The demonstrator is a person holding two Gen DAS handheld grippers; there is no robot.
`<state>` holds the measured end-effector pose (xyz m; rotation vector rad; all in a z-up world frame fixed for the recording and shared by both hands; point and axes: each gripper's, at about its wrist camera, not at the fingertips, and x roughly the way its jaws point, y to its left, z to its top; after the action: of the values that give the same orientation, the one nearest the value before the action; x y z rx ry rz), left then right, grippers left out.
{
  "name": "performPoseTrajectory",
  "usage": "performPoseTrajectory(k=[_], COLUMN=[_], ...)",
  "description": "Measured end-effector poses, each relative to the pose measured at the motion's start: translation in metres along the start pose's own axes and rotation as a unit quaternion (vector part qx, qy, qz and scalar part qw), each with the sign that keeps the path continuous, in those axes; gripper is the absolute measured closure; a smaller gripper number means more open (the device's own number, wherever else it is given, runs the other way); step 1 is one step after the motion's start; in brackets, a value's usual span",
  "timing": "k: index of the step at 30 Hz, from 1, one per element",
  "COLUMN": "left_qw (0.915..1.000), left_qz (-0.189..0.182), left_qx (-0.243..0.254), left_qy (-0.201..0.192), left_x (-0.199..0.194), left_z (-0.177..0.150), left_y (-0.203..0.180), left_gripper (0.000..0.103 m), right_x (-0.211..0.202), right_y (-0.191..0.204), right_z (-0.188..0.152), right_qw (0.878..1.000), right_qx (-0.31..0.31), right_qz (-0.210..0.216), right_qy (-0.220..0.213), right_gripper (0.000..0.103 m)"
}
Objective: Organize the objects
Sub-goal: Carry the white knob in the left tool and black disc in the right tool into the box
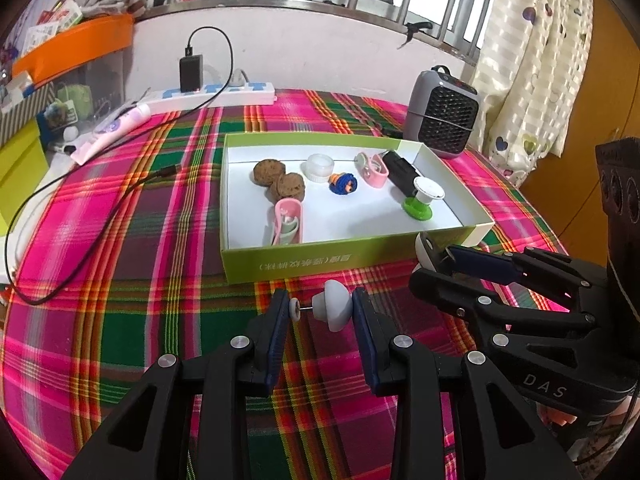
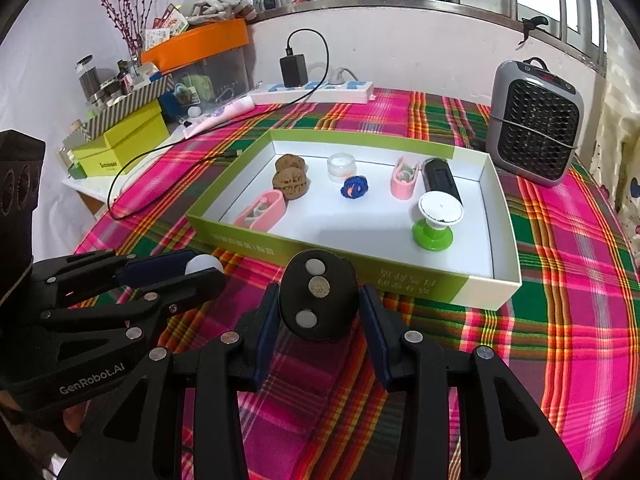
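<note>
Nearest to me, the left gripper (image 1: pixel 320 310) is clamped on a small grey mushroom-shaped piece (image 1: pixel 333 308), its rounded cap against one pad and a little disc on a thin pin against the other, held just above the plaid tablecloth (image 1: pixel 140 280). Beside it, the right gripper (image 2: pixel 318 312) grips a black oval object (image 2: pixel 318 300) with three pale round spots on its face, a pad pressing on each side. Both grippers hang close together in front of the near wall of the green box (image 2: pixel 400 280), neither over it yet.

Inside the box, on its white floor, a pink case (image 2: pixel 262 210) lies by the near left corner, with two brown walnuts (image 2: pixel 290 178) just behind it, touching each other. Toward the middle sit a blue knitted ball (image 2: pixel 353 188) and a clear round jar (image 2: pixel 341 167). Further right a second pink case (image 2: pixel 405 178) stands beside a black oblong device (image 2: pixel 440 178), and a white-topped piece on a green base (image 2: pixel 436 220) stands upright before them.

Beyond the box, a grey heater (image 2: pixel 534 120) sits at the table's far right, and a white power strip (image 2: pixel 320 92) with a black charger (image 2: pixel 293 70) plugged in lies along the wall, its cable (image 1: pixel 80 240) trailing across the cloth. An orange tray (image 2: pixel 200 42) and yellow-green boxes (image 2: pixel 124 140) crowd the far left.
</note>
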<state>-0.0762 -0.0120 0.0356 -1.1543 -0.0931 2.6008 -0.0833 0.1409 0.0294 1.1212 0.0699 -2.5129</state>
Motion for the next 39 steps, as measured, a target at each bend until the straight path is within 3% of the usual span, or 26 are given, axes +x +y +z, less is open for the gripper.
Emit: performPoseTrajectory(k=[19,39], left_qw=[0.9997,0.9987], left_qz=[0.001,0.011], left_qx=[0.017,0.047], left_qy=[-0.016,0.018], left_x=[0.008,0.056], left_z=[0.03,0.055], left_y=[-0.006,-0.011], left_gripper=[0.073,0.073], right_x=[0.002,0.054], right_y=[-0.021,-0.038], right_z=[0.026,0.059], right_qw=[1.0,0.999], right_qx=[0.016,-0.026], right_qz=[-0.007,-0.012], right_qy=[-0.015,0.04], right_gripper=[0.062,0.062])
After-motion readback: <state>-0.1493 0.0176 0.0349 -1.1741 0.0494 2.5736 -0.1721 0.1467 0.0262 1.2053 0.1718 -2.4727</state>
